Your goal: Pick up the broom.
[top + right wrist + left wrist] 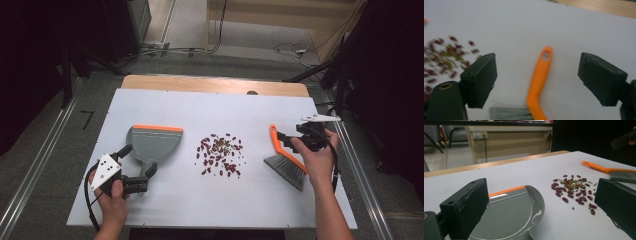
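Beans point(220, 154): loose scatter of dark red ones with a few small greenish ones mixed in, mid-table, all on the white table point(210, 107) surface. None in the dustpan, no swept line through the heap. Judged: sweeping not begun.

Dustpan point(152, 142): grey, orange lip, flat on the table to the left of the beans, handle pointing toward the person. Pan empty in the left gripper view point(506, 215).

Brush point(282, 157): orange handle, grey bristles, lying flat to the right of the beans, apart from them.

Left tool point(141, 165): jaws spread wide either side of the dustpan's handle end, not clamped on it. Left gripper view shows both jaws well apart with the pan between.

Right tool point(280, 139): jaws apart, straddling the brush handle point(540, 75), not closed on it; bare table shows on both sides of the handle.

Left to do, as judged: close on both handles, lift, bring the pan lip up to the heap, sweep the beans in. Everything of substance is ahead; this is the pick-up stage.
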`<action>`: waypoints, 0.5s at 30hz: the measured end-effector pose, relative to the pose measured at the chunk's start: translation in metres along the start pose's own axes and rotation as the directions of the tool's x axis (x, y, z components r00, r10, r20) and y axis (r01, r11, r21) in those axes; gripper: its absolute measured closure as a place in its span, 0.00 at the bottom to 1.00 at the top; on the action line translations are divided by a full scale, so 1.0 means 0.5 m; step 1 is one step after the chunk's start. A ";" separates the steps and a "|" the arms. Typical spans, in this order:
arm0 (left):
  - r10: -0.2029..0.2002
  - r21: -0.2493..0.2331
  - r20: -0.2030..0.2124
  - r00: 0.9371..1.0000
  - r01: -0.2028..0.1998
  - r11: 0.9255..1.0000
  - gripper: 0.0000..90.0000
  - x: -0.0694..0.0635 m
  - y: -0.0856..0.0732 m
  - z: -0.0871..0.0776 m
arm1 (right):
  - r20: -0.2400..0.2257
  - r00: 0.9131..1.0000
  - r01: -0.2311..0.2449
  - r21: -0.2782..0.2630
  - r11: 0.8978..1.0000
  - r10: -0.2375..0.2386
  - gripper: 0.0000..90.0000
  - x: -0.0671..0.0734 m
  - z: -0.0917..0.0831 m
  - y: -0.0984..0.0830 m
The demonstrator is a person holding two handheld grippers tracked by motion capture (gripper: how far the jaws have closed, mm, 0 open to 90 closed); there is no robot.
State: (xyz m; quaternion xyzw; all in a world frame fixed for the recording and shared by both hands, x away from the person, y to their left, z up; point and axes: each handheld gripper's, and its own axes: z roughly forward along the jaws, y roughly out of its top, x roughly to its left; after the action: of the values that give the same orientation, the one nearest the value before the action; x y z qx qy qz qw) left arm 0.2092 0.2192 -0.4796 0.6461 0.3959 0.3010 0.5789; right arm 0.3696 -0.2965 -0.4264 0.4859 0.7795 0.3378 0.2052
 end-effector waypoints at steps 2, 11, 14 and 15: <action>-0.014 -0.005 0.010 1.000 0.014 1.000 0.00 0.001 0.001 -0.002 | 0.051 0.999 -0.011 0.055 0.998 0.008 0.34 0.006 0.018 -0.006; 0.009 0.009 0.012 1.000 -0.009 1.000 0.01 -0.002 0.002 0.001 | -0.019 0.996 -0.088 0.172 0.981 0.092 0.63 -0.010 0.058 -0.037; 0.016 0.016 0.013 1.000 -0.016 1.000 0.01 -0.004 0.002 0.002 | -0.009 0.993 -0.110 0.190 0.976 0.114 0.70 -0.006 0.062 -0.040; 0.016 0.016 0.013 1.000 -0.016 1.000 0.01 -0.004 0.002 0.002 | -0.036 0.990 -0.125 0.195 0.973 0.135 0.72 -0.006 0.065 -0.042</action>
State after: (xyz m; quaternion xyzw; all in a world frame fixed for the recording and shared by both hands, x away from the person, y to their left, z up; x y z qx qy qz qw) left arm 0.2091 0.2169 -0.4787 0.6559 0.3893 0.2983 0.5737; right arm 0.3790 -0.2950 -0.4639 0.5451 0.7797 0.2854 0.1157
